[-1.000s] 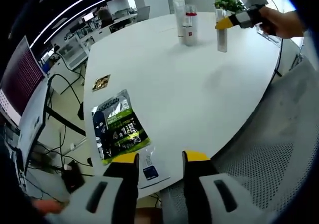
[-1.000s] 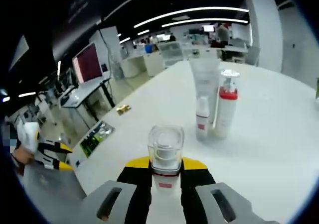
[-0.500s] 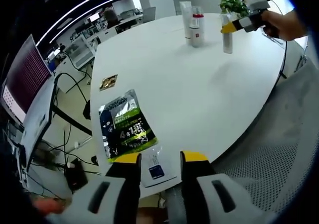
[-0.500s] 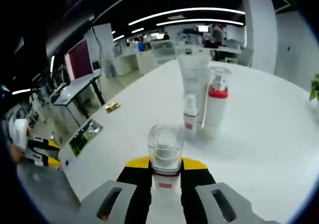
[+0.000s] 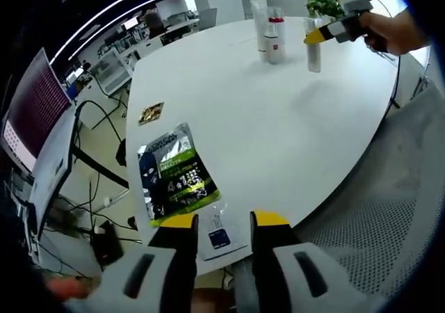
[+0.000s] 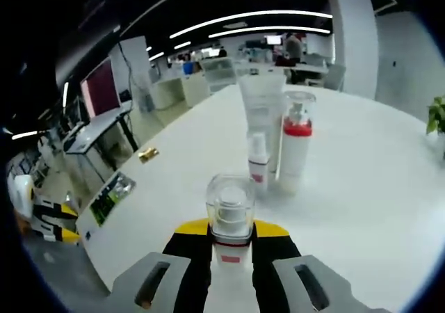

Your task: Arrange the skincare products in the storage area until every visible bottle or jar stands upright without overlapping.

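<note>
Bottle in transit, group waiting ahead.
Left claw [image 5: 221,219] idles apart over the worktop [image 5: 278,125] edge; right claw [image 6: 230,227] clamps the clear-capped bottle [image 6: 230,215] upright — set it just beside the standing trio [image 6: 274,146], not touching.

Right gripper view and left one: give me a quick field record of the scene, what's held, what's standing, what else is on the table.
right gripper: shut on clear-capped bottle, upright
left gripper: open, holding nothing, at the table edge
standing group: white tube, red-collared pump bottle, small spray bottle, all upright, close together
other items: green pouch, small gold packet, lying flat
background: potted plant
</note>
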